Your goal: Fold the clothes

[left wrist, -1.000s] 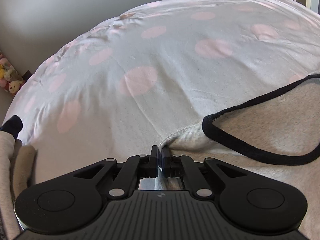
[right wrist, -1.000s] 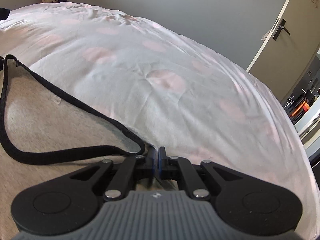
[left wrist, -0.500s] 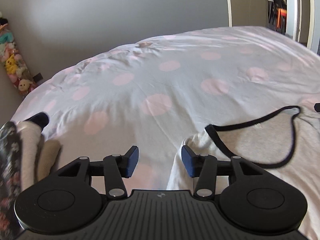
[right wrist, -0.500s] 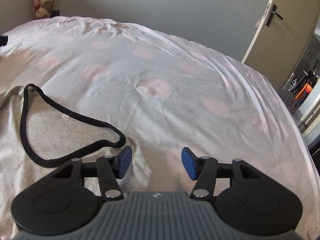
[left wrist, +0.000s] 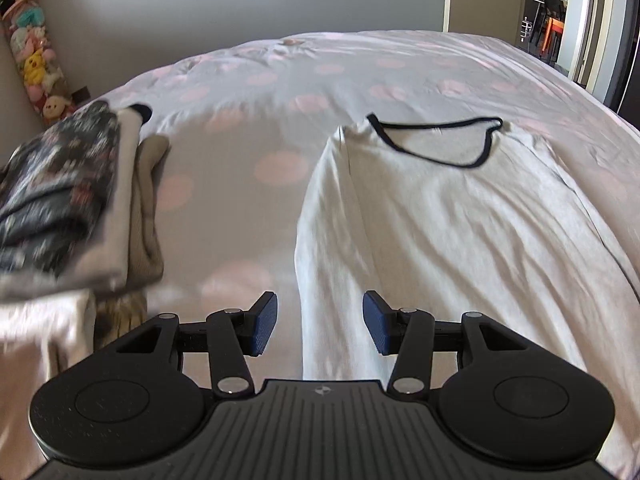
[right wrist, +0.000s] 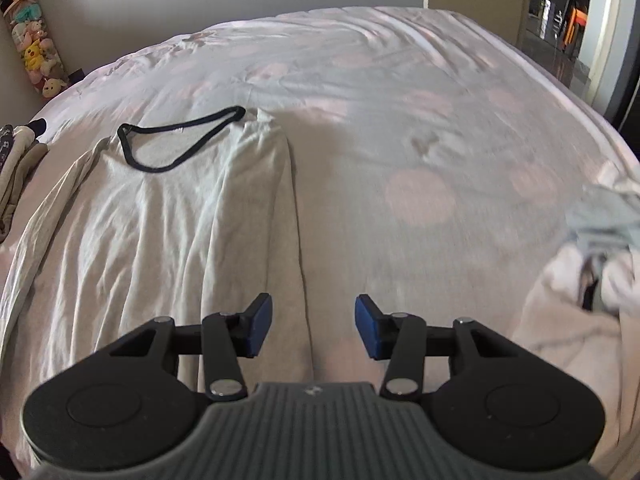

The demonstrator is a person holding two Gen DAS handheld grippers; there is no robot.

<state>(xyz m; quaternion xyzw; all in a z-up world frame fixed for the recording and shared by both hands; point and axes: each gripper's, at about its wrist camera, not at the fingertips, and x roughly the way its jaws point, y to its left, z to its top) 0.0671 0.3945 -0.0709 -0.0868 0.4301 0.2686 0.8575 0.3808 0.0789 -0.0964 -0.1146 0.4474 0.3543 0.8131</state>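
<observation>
Both jaws hanging released above grey shirt; next, gripping each hem corner squarely, then folding toward black neckline.

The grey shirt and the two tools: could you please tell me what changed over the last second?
Both tools let go: the left tool and right tool, earlier shut on the grey shirt beside its neckline, now stand open and drawn back toward its lower part. The shirt stays flat on the dotted bedspread.

bedspread right of shirt: bare | left: folded stack | right: crumpled pile
</observation>
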